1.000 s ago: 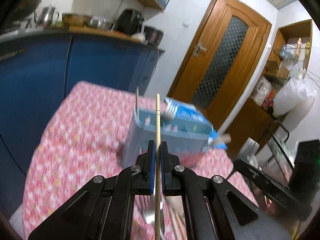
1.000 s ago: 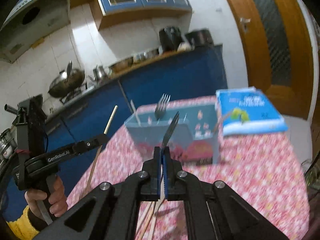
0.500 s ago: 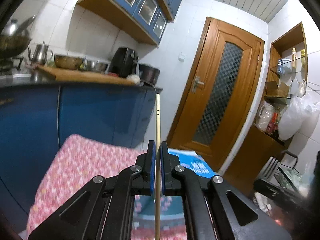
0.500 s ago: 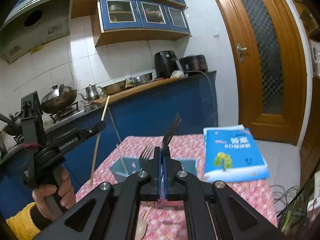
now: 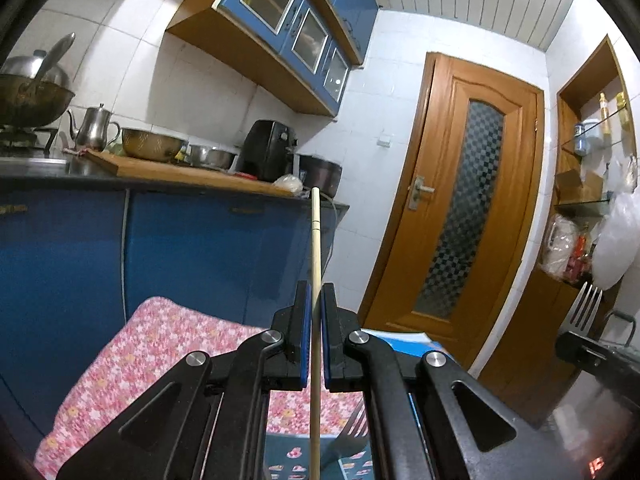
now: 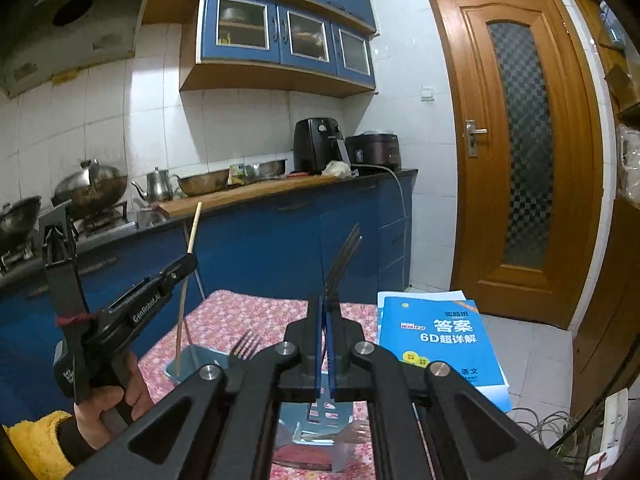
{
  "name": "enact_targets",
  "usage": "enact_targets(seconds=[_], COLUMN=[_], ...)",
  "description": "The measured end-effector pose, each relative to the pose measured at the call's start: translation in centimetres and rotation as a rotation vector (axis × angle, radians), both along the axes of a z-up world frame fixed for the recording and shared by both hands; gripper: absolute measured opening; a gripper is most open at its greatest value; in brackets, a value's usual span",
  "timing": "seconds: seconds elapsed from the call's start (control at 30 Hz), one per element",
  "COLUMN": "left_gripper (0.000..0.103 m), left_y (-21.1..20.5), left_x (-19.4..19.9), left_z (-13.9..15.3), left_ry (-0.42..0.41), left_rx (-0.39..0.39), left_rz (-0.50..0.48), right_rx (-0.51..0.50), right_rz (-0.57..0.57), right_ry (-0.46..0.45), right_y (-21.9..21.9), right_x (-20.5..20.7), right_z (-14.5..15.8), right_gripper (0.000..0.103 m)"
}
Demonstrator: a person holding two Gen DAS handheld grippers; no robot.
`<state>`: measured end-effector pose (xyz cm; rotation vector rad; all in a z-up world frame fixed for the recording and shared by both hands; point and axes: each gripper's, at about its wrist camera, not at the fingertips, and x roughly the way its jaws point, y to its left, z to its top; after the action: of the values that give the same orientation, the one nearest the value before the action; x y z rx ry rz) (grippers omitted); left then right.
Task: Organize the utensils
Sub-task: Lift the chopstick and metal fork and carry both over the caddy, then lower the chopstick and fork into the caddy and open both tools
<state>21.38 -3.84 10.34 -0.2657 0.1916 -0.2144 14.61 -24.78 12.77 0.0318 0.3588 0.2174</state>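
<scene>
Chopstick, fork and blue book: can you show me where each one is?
chopstick (image 5: 315,248), left wrist view, on the bare wooden shaft above the tongs.
fork (image 6: 343,256), right wrist view, on the dark prongs sticking up past the tongs.
blue book (image 6: 440,344), right wrist view, on the middle of its cover.

Not much readable text here, honestly. In the right wrist view we could make out "GenRobot.AI" in white along the black body of the left gripper (image 6: 188,261), though the last letters were partly hidden. The blue booklet (image 6: 438,344) lying at the edge of the table carried the clearest print: big white characters "答案" with "6D超详解" right under them, a smaller "实验班" above, and "语文" lower down on the cover. There was also a small red badge left of the title and some round icons, but those were too tiny for us to read. The left wrist view gave us nothing legible at all.
</scene>
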Motion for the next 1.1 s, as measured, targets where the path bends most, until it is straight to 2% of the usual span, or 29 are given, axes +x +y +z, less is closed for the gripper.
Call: enact_targets(seconds=[0.23, 0.53, 0.67, 0.83, 1.1], left_gripper=[0.002, 0.002, 0.002, 0.002, 0.005], left_y=[-0.1, 0.2, 0.3, 0.1, -0.2], left_x=[-0.2, -1.6, -2.2, -2.9, -3.6], left_z=[-2.5, -3.6, -4.1, -4.5, -4.7], left_ry=[0.033, 0.037, 0.046, 0.063, 0.117], left_rx=[0.015, 0.037, 0.049, 0.076, 0.106], left_rz=[0.016, 0.012, 0.011, 0.002, -0.016], right_rx=[-0.045, -0.073, -0.048, -0.011, 0.011], right_rz=[0.028, 0.062, 0.08, 0.096, 0.088], right_ry=[0.064, 0.145, 0.155, 0.147, 0.141], right_y=[1.2, 2.6, 2.9, 2.8, 2.6], right_x=[1.2, 2.0, 1.8, 0.9, -0.5], right_z=[-2.9, -6.0, -6.3, -5.8, -5.3], right_gripper=[0.003, 0.004, 0.004, 0.019, 0.028])
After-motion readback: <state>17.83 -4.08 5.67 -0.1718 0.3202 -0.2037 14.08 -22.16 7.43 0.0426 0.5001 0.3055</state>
